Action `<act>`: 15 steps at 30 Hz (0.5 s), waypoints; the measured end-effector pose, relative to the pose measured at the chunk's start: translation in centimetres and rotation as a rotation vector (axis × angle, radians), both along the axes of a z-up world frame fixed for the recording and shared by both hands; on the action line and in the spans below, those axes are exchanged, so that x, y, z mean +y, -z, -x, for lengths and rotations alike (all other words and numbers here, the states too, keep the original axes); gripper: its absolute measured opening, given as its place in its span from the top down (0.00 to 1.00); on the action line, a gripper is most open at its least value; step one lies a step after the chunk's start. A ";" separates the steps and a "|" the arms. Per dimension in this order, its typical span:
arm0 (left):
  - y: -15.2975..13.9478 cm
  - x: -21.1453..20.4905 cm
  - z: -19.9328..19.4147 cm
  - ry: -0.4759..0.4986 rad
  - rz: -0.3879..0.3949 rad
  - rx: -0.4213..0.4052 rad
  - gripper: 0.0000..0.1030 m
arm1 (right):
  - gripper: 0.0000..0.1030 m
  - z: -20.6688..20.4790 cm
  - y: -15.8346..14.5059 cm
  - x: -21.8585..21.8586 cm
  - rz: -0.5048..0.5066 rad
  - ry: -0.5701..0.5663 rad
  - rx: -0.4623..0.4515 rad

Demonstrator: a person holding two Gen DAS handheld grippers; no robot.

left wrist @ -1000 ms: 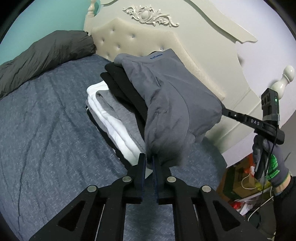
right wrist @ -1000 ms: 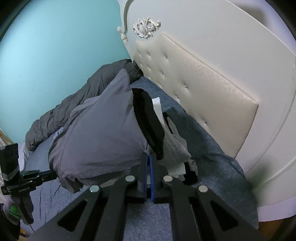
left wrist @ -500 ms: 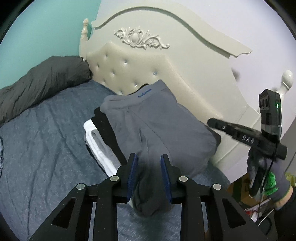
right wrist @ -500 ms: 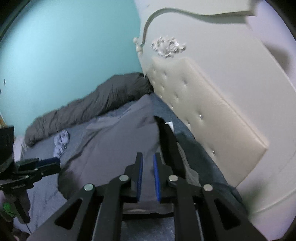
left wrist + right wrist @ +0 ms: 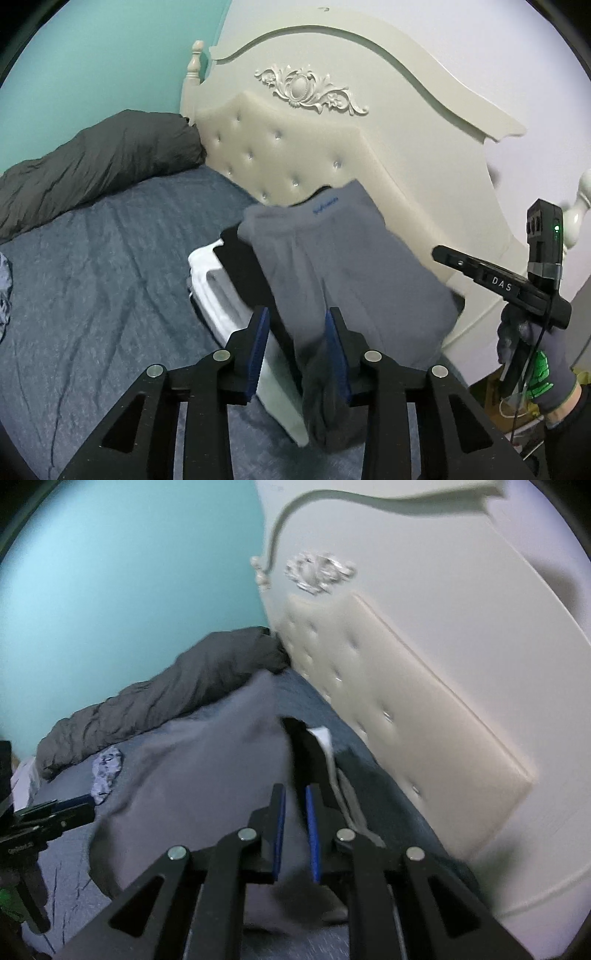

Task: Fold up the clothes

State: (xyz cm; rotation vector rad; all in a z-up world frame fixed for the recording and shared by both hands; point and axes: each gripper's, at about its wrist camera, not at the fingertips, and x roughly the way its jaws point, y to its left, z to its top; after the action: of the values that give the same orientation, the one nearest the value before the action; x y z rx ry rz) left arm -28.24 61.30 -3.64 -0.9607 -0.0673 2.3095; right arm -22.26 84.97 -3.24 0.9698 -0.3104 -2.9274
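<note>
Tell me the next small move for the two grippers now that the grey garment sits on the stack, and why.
Probably draw both grippers straight back off the pile. The grey garment already lies folded on top of the stack by the headboard. The left gripper is opening with only a hanging grey edge between its pads; the right gripper shows a gap and seems to grip nothing.

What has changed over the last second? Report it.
Both grippers let go of the grey garment and drew back. The left gripper, shut on its hem before, is opening with cloth loose between its pads; the right gripper stands slightly open. The garment now lies flat on the stack of folded clothes. Stack, bed and dark duvet stayed put.
</note>
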 end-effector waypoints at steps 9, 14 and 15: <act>1.6 1.8 4.3 -0.001 0.005 -0.055 0.66 | 0.90 8.0 -1.0 -3.0 -0.101 -0.062 -0.077; 2.6 1.9 5.8 -0.005 0.028 -0.064 0.63 | 0.90 11.7 0.4 -2.4 -0.187 -0.009 -0.184; 2.7 1.9 5.9 -0.004 0.030 -0.066 0.60 | 0.90 12.1 0.7 -2.0 -0.190 0.011 -0.200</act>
State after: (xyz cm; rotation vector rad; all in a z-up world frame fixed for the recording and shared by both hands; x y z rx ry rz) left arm -34.19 63.20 -6.38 -1.0526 -0.0619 2.2885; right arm -34.40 82.96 -3.97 1.2926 -0.0426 -2.9150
